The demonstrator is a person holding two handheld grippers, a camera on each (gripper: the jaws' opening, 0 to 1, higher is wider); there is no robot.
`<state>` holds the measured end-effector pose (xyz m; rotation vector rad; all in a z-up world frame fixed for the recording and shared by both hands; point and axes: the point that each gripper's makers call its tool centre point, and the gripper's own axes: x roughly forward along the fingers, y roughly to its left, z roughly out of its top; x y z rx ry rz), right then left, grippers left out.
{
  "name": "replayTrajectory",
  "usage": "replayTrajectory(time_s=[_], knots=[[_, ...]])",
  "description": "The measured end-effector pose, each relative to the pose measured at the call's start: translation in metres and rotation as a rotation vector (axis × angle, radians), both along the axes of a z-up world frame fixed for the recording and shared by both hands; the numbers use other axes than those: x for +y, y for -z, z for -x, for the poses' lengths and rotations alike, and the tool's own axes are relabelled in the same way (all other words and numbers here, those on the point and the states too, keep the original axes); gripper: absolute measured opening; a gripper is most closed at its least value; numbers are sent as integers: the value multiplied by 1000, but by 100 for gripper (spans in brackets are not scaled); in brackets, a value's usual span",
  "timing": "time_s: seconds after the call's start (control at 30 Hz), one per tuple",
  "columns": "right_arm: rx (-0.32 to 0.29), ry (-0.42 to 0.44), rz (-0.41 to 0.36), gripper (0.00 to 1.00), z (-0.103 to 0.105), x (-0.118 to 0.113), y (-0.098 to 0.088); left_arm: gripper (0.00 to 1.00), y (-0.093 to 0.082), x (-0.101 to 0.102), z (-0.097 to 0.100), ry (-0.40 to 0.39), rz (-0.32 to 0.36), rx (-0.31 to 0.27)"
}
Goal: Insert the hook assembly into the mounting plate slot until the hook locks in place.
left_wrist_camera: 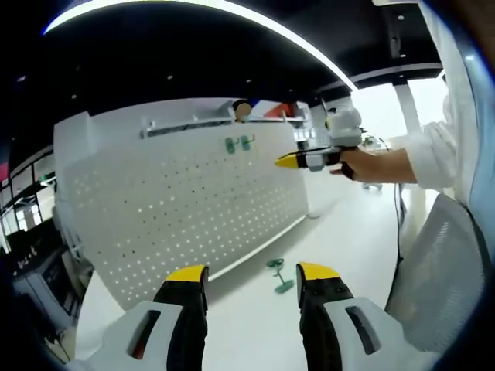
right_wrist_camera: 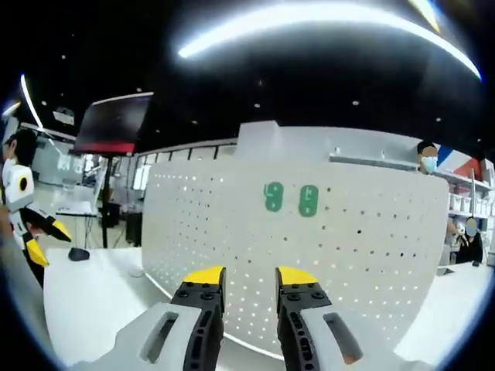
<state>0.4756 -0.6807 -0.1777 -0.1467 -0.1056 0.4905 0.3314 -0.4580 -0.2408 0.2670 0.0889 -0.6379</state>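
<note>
Your worktop (left_wrist_camera: 340, 232) is plain white under a dark ceiling with a curved light strip (left_wrist_camera: 193, 6). A white pegboard (left_wrist_camera: 178, 201) stands upright on it, and shelving and monitors sit at the room's edges.

Left gripper view, left to right: the pegboard takes up the left and centre, with two green hooks (left_wrist_camera: 239, 144) already hung side by side near its upper edge. At lower centre your left gripper (left_wrist_camera: 252, 274) has its yellow-tipped jaws apart and holds nothing. Between those tips, further off, a loose green hook (left_wrist_camera: 279, 275) lies on the worktop just in front of the pegboard's base. At upper right your hand (left_wrist_camera: 363, 164) holds the right gripper (left_wrist_camera: 309, 160) raised beside the board; from this angle you cannot tell how its jaws stand.

Right gripper view: your left gripper (right_wrist_camera: 39, 232) shows at the far left edge. The pegboard (right_wrist_camera: 356, 232) faces you squarely, the hung hooks (right_wrist_camera: 291, 199) at centre. The right gripper (right_wrist_camera: 250, 276), bottom centre, has its jaws parted and empty.
</note>
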Motion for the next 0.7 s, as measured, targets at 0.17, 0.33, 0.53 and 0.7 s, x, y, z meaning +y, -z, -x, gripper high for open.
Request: replayTrajectory(time_s=[0.17,0.33,0.53,0.7], knots=[[21,-17,15,24,5,4,10,47,-1,0,1,3,0,-3],[55,-34,34,23,10,10,25,47,0,-1,1,6,-7,-4],[103,-73,66,20,12,20,44,47,0,-2,2,10,-9,-4],[137,-96,87,17,11,30,58,47,2,-2,2,13,-11,-1]])
